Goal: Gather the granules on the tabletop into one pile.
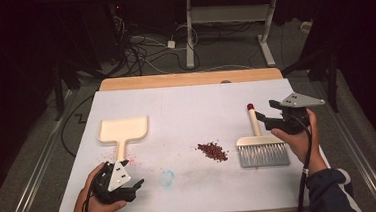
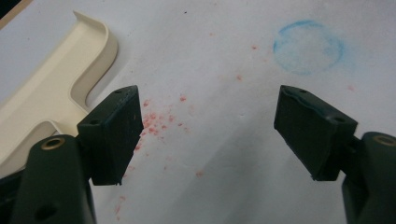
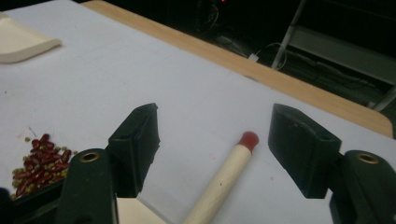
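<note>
A cream dustpan (image 1: 123, 130) lies flat at the left of the white table, its handle pointing toward me; its corner (image 2: 51, 88) shows in the left gripper view. A hand brush (image 1: 260, 143) with grey bristles and a red-tipped wooden handle (image 3: 224, 179) lies at the right. Between them sits a small pile of red beans (image 1: 212, 151) (image 3: 39, 158). My left gripper (image 1: 134, 186) (image 2: 208, 133) is open near the front edge, just right of the dustpan handle. My right gripper (image 1: 262, 119) (image 3: 212, 144) is open, its jaws either side of the brush handle without touching it.
A faint blue ring (image 1: 167, 177) (image 2: 308, 46) is drawn on the table surface (image 1: 186, 111), with pink stains (image 2: 156, 121) near the dustpan handle. A wooden strip (image 1: 189, 79) edges the far side. Beyond it are cables and desk legs (image 1: 189, 35) on the floor.
</note>
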Motion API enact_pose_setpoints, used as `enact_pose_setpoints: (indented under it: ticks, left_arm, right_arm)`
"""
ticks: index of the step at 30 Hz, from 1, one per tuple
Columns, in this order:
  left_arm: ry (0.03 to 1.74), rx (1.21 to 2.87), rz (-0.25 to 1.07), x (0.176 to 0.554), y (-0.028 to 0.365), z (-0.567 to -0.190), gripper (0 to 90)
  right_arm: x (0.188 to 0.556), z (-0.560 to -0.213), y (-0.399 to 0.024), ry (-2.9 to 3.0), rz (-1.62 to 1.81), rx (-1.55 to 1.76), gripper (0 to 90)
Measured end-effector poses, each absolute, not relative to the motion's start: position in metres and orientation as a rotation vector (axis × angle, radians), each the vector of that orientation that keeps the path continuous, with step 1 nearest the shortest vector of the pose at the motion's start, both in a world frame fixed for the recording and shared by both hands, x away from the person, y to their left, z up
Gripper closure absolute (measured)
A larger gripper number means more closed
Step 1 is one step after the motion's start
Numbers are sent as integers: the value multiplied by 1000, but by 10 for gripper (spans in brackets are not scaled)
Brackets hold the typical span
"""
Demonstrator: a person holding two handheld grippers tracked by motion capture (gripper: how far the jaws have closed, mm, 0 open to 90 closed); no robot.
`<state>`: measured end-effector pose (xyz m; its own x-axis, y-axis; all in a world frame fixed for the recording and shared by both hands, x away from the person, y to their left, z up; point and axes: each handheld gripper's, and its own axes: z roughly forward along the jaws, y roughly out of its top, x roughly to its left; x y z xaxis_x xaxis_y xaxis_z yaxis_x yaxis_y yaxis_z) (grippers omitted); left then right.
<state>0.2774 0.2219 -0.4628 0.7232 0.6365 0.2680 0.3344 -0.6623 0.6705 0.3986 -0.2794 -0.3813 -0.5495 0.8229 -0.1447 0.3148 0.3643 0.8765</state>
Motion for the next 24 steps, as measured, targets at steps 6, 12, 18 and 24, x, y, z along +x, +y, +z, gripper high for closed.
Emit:
enact_pose_setpoints:
  ticks: [6, 12, 18, 24]
  left_arm:
    - [732, 2324, 662, 277, 222, -462, 228]
    - [731, 2310, 666, 276, 223, -462, 227]
    - [727, 2310, 679, 276, 223, -460, 227]
    - [732, 2299, 679, 275, 224, -460, 225]
  right_arm:
    - [390, -375, -271, 1920, 1146, 1000, 252]
    - [384, -373, -266, 1871, 1164, 998, 216]
    - [374, -368, -260, 1859, 1159, 958, 218]
    - [362, -365, -254, 1879, 1148, 905, 205]
